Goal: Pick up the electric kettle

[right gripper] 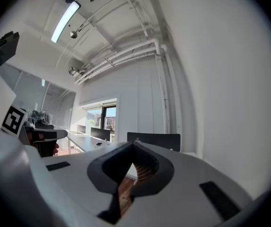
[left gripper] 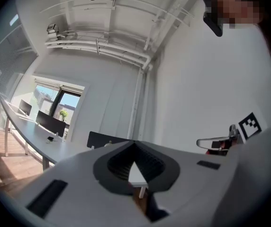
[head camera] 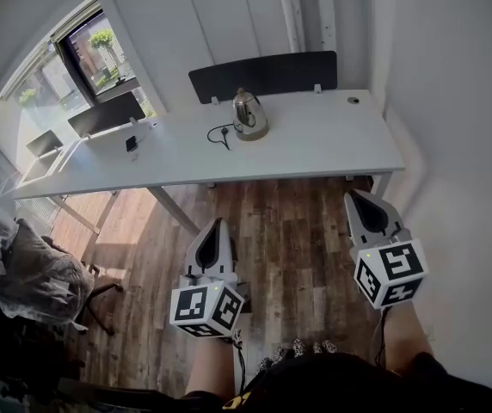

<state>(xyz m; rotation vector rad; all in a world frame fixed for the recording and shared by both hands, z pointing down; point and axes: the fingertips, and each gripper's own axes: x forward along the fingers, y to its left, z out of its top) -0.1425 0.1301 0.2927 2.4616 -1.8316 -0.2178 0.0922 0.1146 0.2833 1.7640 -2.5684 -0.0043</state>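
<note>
Two tools are being held level over the wooden floor (head camera: 289, 231), on the near side of the white bench (head camera: 332, 149) and well apart from it. The left tool (head camera: 215, 225) is being held shut, its jaw tips meeting with nothing between them. The right tool (head camera: 353, 195) is being held the same way, closed and empty. The electric kettle (head camera: 249, 114) is being carried upright by the bench, close to its far edge and just before a dark partition panel (head camera: 263, 74). A black cord (head camera: 221, 134) is being seen lying on the bench just left of the kettle.
</note>
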